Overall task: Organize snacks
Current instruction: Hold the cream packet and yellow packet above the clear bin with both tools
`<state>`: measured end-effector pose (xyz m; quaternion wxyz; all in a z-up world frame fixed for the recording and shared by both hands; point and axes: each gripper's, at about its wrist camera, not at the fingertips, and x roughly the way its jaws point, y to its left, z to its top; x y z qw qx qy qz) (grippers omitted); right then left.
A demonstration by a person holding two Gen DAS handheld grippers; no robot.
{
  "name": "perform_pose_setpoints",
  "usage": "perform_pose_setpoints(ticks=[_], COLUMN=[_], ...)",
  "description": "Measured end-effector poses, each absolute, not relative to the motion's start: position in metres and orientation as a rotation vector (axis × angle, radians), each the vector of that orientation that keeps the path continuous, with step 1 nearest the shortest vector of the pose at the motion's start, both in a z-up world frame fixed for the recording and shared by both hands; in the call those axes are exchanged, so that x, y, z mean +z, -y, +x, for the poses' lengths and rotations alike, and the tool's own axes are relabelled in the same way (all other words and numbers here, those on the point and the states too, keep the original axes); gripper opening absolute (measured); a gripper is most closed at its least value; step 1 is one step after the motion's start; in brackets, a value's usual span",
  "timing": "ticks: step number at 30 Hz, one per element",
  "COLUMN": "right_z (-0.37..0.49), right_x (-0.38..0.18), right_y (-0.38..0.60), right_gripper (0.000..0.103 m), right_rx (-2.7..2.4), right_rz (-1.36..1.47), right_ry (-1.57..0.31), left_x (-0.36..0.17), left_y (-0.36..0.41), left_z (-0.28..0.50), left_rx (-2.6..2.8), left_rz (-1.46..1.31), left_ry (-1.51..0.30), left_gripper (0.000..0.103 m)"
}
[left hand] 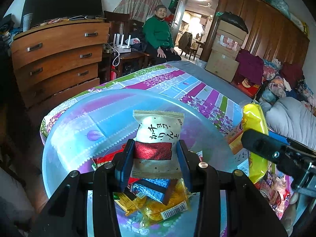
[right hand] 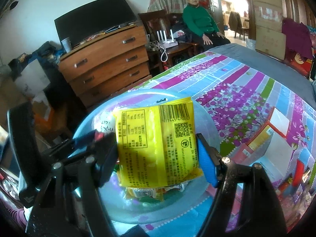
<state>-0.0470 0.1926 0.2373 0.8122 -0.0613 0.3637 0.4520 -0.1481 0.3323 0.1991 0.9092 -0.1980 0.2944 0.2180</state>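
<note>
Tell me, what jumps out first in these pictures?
The big yellow snack packet fills the middle of the right wrist view, clamped in the right gripper over the clear plastic bowl. In the left wrist view, the left gripper pinches a white and red wrapped snack above the same bowl's heap of snacks. Beneath lies a bright purple flowered tablecloth.

Left tongs [left hand: 155, 154] and right tongs [right hand: 158, 148] both clamped, angled downward.
</note>
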Motion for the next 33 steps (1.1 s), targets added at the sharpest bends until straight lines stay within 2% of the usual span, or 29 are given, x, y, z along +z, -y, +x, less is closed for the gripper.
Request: perform_pose_setpoints(ticks=[33], right_z=[-0.0490], right_x=[0.2394], right_y=[-0.2036], right_gripper=[0.074], right_rx=[0.972], right_rz=[-0.079], right_ry=[-0.815], left_x=[0.1955], left_y=[-0.3344], left_z=[-0.1481], left_rx=[0.448], left_rz=[-0.415], left_ry=[-0.616], left_gripper=[0.044])
